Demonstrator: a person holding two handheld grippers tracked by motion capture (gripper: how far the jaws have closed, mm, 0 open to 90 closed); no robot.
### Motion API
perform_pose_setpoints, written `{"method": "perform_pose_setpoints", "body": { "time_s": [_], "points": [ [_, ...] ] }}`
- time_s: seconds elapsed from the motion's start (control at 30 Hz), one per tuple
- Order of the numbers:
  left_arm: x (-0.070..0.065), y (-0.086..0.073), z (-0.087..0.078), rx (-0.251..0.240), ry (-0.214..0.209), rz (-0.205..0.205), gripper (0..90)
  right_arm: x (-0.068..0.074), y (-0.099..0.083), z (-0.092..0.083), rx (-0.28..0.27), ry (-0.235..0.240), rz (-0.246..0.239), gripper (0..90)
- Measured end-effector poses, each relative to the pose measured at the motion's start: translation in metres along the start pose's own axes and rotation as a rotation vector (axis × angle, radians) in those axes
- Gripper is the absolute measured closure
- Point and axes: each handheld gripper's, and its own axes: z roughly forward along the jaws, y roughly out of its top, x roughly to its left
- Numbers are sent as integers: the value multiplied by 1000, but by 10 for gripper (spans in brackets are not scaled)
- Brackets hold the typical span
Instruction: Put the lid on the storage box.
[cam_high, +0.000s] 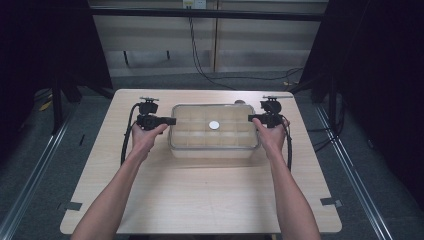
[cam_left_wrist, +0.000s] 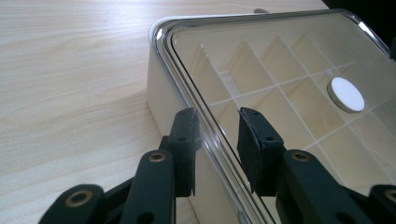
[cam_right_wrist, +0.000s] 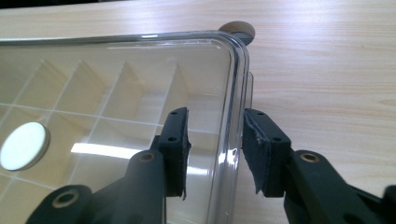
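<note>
High view: a clear-lidded compartment box lies mid-worktop, long axis left to right; left gripper at its left end, right gripper at its right.
Left gripper view: jaws parted, straddling the lid's left rim.
Right gripper view: jaws parted, straddling its right rim; neither clenched.

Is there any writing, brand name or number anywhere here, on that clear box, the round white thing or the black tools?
None can be read.
Clear lid of the divided box: no print.
White disc: blank.
Left gripper and right gripper: plain black jaws, no marks.
Table: bare wood grain.
Pale tags on the far wall: too small to read.
</note>
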Motion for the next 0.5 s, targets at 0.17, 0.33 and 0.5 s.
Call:
{"method": "perform_pose_setpoints", "body": {
  "time_s": [0.17,0.33,0.5],
  "points": [
    [3,-2,0,7,-38,1,624,-11,1,0,-29,96,32,548],
    [2,-1,1,5,-26,3,620,-15,-2,10,12,94,56,514],
    [3,-4,-7,10,-27,14,581,-11,-5,11,4,82,32,470]
  ]
}}
